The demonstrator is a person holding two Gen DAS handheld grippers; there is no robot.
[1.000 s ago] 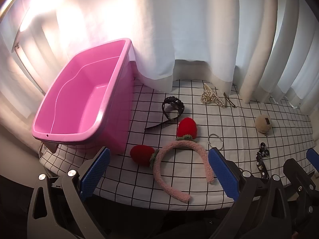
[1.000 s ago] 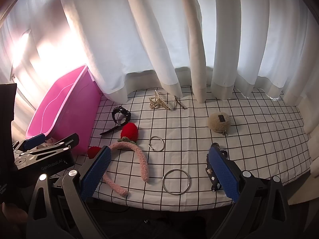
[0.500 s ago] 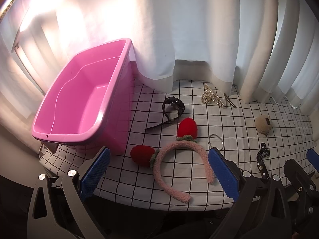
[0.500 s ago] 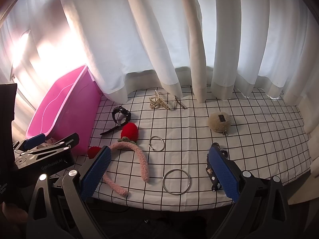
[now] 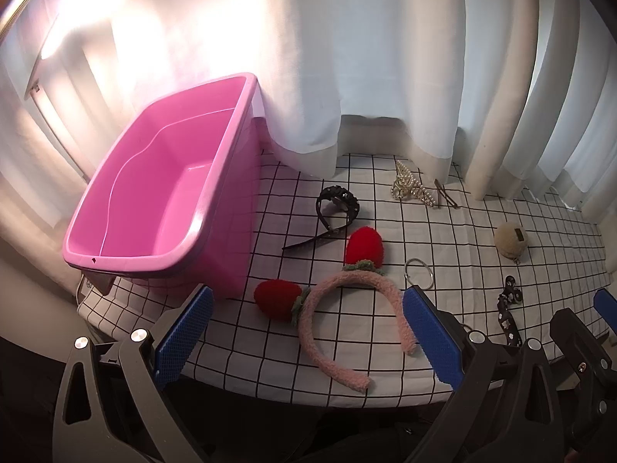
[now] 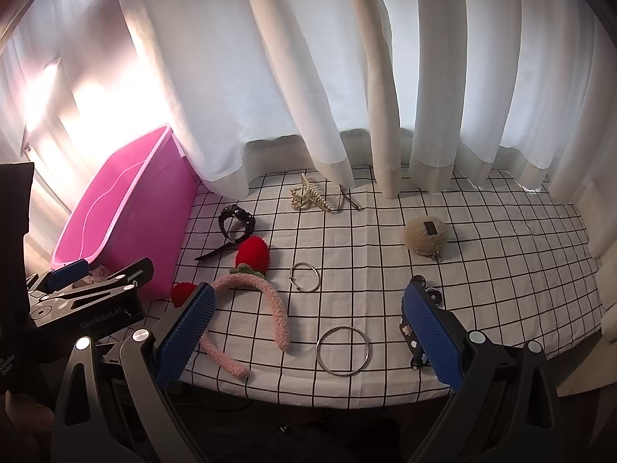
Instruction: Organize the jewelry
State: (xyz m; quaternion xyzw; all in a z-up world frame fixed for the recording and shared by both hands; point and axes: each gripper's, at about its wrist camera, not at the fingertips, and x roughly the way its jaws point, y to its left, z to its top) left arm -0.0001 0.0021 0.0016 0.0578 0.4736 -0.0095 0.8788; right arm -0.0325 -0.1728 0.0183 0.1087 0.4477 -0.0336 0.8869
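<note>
From the left wrist view, your left gripper (image 5: 306, 333) hangs at the near edge of the table with its blue pads (image 5: 432, 337) spread wide, holding nothing and touching nothing. Between them on the checked cloth (image 5: 462, 231) lies the pink strawberry headband (image 5: 347, 332); the pink bin (image 5: 162, 193) stands far left with nothing visible inside, a black watch (image 5: 337, 202) beside it, a pearl claw clip (image 5: 408, 189) by the white curtain (image 5: 347, 58), a fluffy beige pom-pom (image 5: 511, 239) at right.

From the right wrist view, your right gripper (image 6: 308, 337) also stands wide open and grips nothing. A large metal ring (image 6: 342, 350) lies between its pads on the cloth, a smaller ring (image 6: 304, 277) farther off. The headband's near tips lie just right of the left pad; a dark beaded piece (image 6: 410, 332) is partly hidden behind the right pad (image 6: 434, 339).
</note>
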